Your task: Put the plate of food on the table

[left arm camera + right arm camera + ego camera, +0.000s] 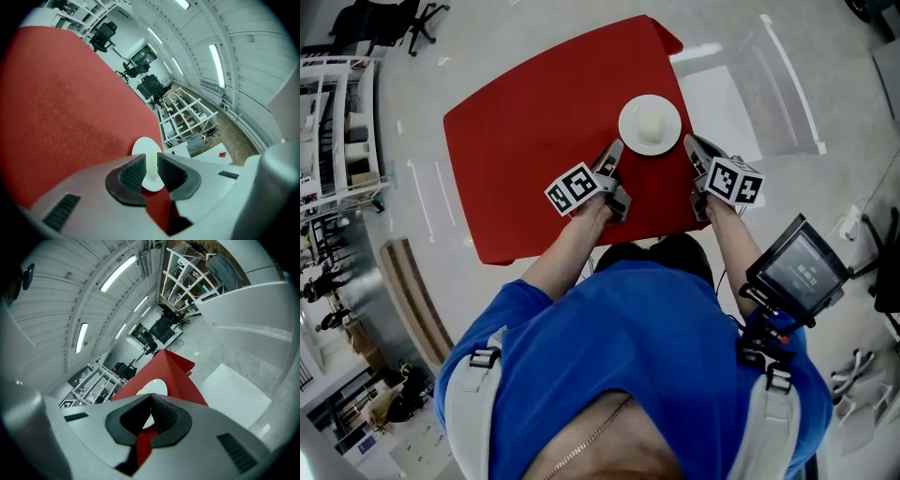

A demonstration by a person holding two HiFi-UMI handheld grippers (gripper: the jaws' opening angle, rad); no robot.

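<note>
A white plate (629,111) with a pale mound of food (650,126) rests on the red table (525,141), close to its near edge. My left gripper (617,150) is at the plate's left rim. In the left gripper view the plate (145,146) runs in between the pads and fills the narrow gap, so the left gripper (150,161) is shut on it. My right gripper (690,142) is at the plate's right rim. In the right gripper view its tips meet, so the right gripper (150,398) is shut, with the plate (153,387) showing just beyond.
A white flat panel (727,103) lies right of the table. White shelving (337,122) stands at the far left and an office chair (403,23) at the top left. A small screen device (797,267) hangs at the person's right side.
</note>
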